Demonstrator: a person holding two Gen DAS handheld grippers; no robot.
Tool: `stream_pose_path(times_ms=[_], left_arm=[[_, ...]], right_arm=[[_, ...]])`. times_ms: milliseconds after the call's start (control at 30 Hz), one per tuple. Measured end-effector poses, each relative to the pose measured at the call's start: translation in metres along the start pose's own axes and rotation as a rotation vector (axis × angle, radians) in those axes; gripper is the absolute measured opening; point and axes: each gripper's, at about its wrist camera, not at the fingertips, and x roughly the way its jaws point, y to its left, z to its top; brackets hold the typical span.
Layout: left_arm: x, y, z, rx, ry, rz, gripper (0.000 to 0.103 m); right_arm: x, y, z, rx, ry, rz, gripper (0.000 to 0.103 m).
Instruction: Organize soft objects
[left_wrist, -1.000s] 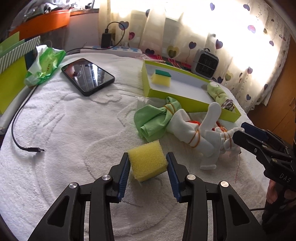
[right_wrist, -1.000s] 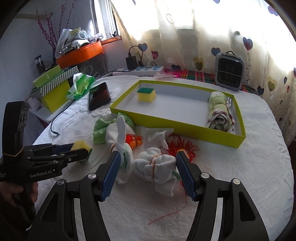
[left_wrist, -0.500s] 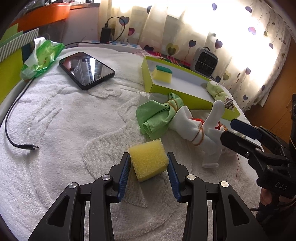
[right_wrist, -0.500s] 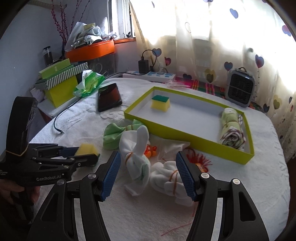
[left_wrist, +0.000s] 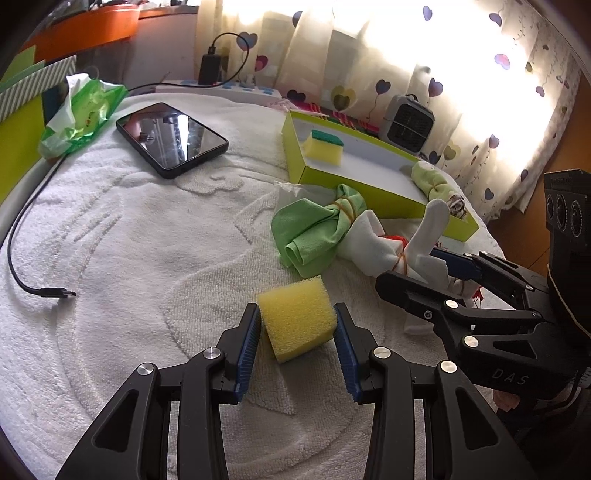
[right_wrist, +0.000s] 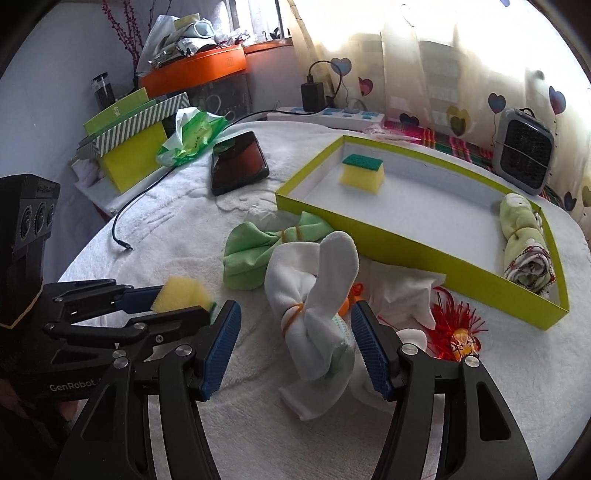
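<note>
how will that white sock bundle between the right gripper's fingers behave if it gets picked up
The white sock bundle is soft cloth, so it would probably squash under the pads rather than resist. Only an orange rubber band cinches it, so its loose ends would likely flop and dangle. It looks light, unlikely to slip from the right gripper.

Right gripper (right_wrist: 295, 347) straddles white sock bundle (right_wrist: 314, 306) (pads not touching).
</note>
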Motion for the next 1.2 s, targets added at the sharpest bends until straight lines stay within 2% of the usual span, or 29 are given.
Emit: stream_pose_path(times_ms=[100, 167, 233, 333, 600, 1200], left_arm=[[0.000, 0.000, 0.000, 0.001, 0.000, 0.002, 0.038], [0.000, 0.000, 0.000, 0.000, 0.000, 0.002, 0.038], [0.001, 0.000, 0.000, 0.001, 0.000, 0.003, 0.038], [0.001, -0.001, 0.000, 0.002, 0.000, 0.005, 0.038], [0.000, -0.001, 0.000, 0.004, 0.000, 0.006, 0.038], [-0.003, -0.003, 0.000, 0.005, -0.006, 0.011, 0.038]], right_arm=[[0.001, -0.001, -0.001, 0.004, 0.000, -0.016, 0.061], [0.002, 0.001, -0.001, -0.007, 0.004, -0.021, 0.056], [0.005, 0.002, -0.003, -0.014, 0.018, -0.025, 0.041], [0.006, 0.003, -0.006, -0.018, 0.024, -0.023, 0.038], [0.002, 0.001, -0.007, 0.007, 0.005, -0.007, 0.034], [-0.012, -0.004, -0.004, 0.065, -0.052, 0.063, 0.033]])
